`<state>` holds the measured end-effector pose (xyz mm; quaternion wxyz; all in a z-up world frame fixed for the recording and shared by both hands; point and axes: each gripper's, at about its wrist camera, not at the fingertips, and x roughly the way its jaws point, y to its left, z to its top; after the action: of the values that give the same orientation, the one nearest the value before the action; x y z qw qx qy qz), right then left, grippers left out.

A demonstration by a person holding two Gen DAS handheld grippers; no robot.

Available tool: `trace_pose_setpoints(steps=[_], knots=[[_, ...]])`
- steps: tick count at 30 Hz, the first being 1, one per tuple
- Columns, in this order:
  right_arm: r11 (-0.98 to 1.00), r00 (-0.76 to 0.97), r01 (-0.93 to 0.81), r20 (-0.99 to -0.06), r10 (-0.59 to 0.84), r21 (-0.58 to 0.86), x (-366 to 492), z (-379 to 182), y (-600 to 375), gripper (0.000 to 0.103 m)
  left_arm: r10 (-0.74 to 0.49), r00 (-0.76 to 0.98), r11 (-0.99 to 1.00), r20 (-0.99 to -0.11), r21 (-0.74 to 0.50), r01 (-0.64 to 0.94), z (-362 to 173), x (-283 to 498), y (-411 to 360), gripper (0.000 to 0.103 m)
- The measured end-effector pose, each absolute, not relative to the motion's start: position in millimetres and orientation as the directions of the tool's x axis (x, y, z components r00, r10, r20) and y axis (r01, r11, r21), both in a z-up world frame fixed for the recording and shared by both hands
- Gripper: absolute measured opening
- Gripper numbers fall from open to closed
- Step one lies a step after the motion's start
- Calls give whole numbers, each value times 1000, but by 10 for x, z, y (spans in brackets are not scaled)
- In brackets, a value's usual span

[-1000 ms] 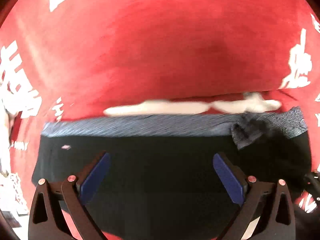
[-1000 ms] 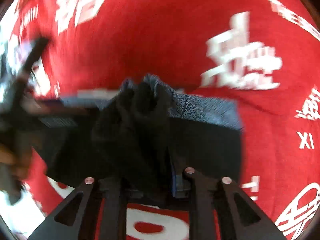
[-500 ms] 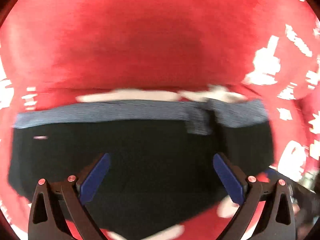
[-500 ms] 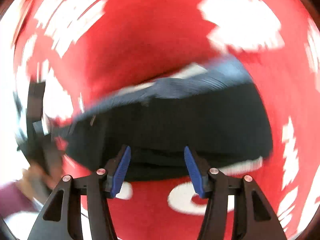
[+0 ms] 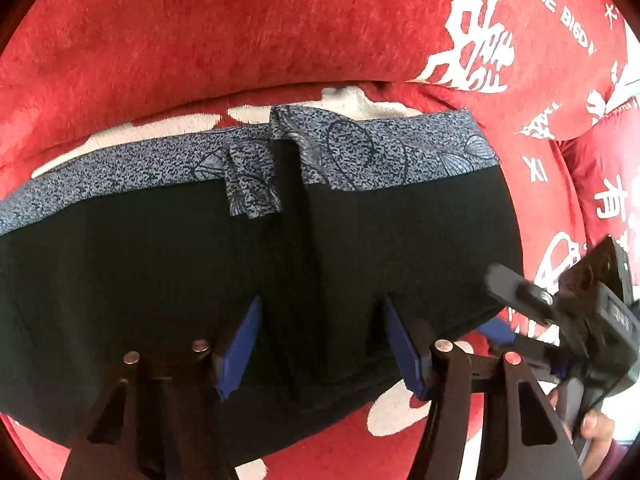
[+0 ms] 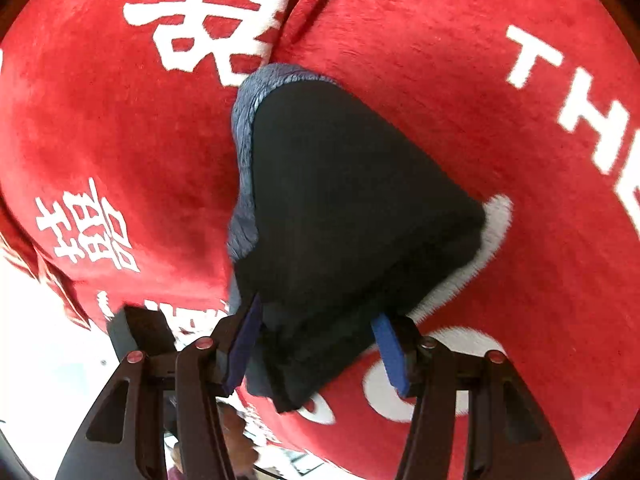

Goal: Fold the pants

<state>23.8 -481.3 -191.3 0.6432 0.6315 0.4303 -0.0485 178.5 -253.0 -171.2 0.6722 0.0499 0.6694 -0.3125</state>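
Note:
The black pants [image 5: 160,272] with a blue-grey patterned waistband [image 5: 384,152] lie folded on a red plush cover [image 5: 240,32]. My left gripper [image 5: 324,344] is open, its blue pads straddling a raised fold of the black cloth near the front edge. In the right wrist view the pants [image 6: 344,200] show as a folded stack seen from its end, waistband [image 6: 244,168] at the left. My right gripper [image 6: 316,348] is open, its pads either side of the stack's near corner. The right gripper also shows in the left wrist view [image 5: 560,312] at the pants' right edge.
The red cover carries white characters and letters [image 5: 476,52] and rises as a cushion behind the pants. A second red cushion [image 6: 480,100] meets it at a crease in the right wrist view. A pale floor [image 6: 40,360] shows at the lower left.
My right gripper let go of the bunched cloth and opened, then swung round to the stack's end. My left gripper narrowed from wide open and moved in over the pants.

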Motion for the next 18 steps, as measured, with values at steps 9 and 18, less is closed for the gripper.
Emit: trace_pose_setpoints(steps=[9, 18], knots=[[233, 609, 542, -568, 554, 807, 296, -1793, -4664, 12, -264, 84, 859, -961, -195, 474, -1407, 1689, -2195, 63], [486, 422, 398, -626, 656, 778, 480, -1447, -4600, 61, -222, 164, 896, -961, -134, 424, -1211, 1934, -2064, 68]])
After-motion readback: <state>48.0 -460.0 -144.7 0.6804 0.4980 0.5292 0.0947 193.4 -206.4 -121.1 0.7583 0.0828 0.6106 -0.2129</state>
